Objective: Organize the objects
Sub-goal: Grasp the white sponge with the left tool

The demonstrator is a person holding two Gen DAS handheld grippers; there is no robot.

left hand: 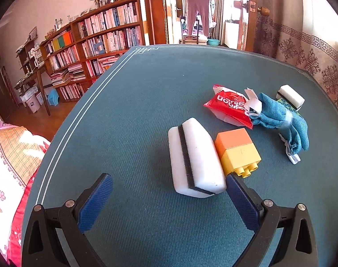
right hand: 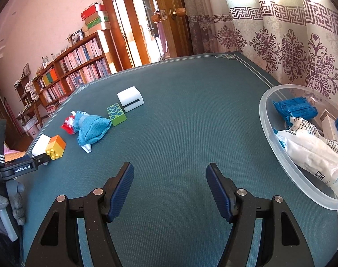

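Left gripper [left hand: 169,184] agape around sponge [left hand: 195,158].

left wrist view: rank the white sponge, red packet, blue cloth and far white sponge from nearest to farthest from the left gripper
1. White sponge, between the open fingers' tips, beside the orange and yellow block.
2. Red packet, farther back, right of centre.
3. Blue cloth, right of the packet; too close to call against it.
4. Far white sponge, behind the cloth.

Left gripper.

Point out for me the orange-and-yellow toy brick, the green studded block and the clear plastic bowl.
Orange-and-yellow toy brick [left hand: 235,153]: left wrist view, on its upper face.
Green studded block [right hand: 116,114]: right wrist view, on its studded top.
Clear plastic bowl [right hand: 286,162]: right wrist view, on its near rim.
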